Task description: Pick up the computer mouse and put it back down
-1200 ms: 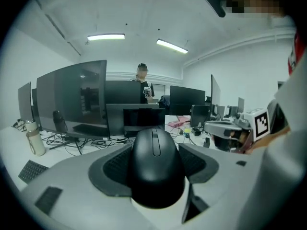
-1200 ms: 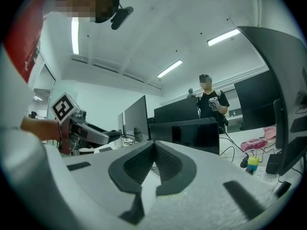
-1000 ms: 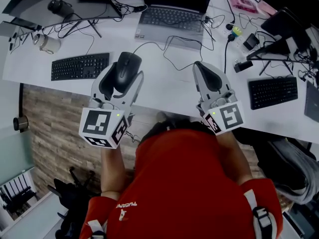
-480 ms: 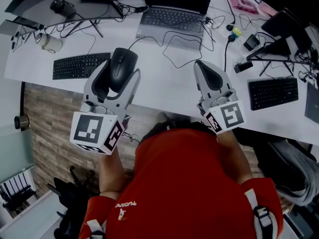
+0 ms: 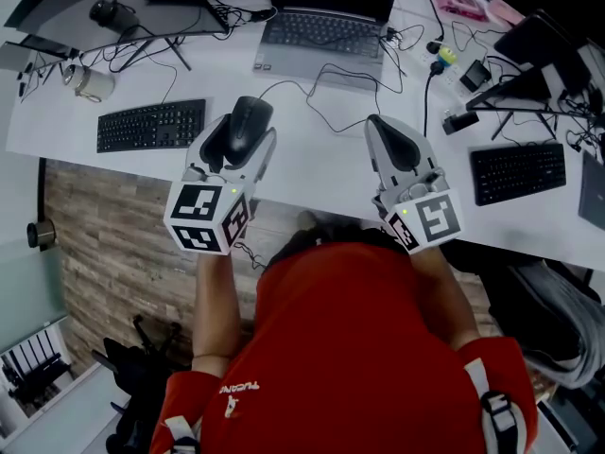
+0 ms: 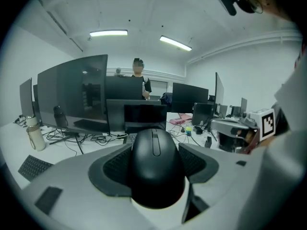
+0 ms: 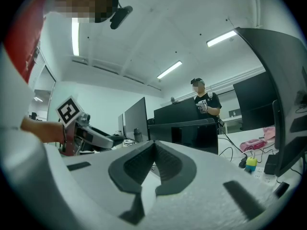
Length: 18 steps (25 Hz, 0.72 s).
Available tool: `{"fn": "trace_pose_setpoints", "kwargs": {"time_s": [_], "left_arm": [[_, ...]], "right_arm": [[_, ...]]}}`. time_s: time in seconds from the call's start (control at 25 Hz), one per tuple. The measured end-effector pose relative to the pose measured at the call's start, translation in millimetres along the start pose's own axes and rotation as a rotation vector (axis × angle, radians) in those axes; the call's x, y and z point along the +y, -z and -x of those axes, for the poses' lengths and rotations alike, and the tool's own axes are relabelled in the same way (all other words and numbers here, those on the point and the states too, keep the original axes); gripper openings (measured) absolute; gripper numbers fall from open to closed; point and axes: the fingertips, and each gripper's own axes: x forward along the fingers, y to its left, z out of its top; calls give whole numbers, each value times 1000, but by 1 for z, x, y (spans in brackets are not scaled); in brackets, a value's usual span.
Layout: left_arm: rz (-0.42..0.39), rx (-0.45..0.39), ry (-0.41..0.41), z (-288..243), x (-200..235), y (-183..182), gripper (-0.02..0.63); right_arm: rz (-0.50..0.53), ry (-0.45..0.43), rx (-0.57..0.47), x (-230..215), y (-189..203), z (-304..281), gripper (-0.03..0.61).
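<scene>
The black wired computer mouse [image 5: 243,127] is clamped between the jaws of my left gripper [image 5: 236,138], held over the near part of the white desk [image 5: 312,159]. In the left gripper view the mouse [image 6: 156,166] fills the gap between both grey jaws, pointing away from the camera. Its cable [image 5: 312,93] runs back toward the laptop [image 5: 323,22]. My right gripper [image 5: 389,142] hovers to the right of the mouse, jaws pressed together with nothing between them; in the right gripper view the gripper [image 7: 154,153] shows its pads meeting.
A black keyboard [image 5: 151,126] lies left of the mouse, another keyboard [image 5: 517,170] at the right. A white mug [image 5: 90,81], a camera [image 5: 113,13], loose cables, a pink case [image 5: 460,6] and monitor stands crowd the back. A person [image 6: 139,80] stands behind the monitors.
My left gripper, still holding the mouse, rose and swung left half a second ago, then came back down and right toward the desk. The right gripper stayed still.
</scene>
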Motion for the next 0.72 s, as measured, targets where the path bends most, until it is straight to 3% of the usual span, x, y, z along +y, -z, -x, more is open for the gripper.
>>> {"fn": "trace_pose_setpoints", "kwargs": {"time_s": [0.36,0.72], "left_arm": [[15,158,17,-52,2,71,296],[10,253,22,-92,4,119,296]], "right_arm": [[-1,3,25,0,8,-2,5],[-7,16,34,-8,19,0,5]]}}
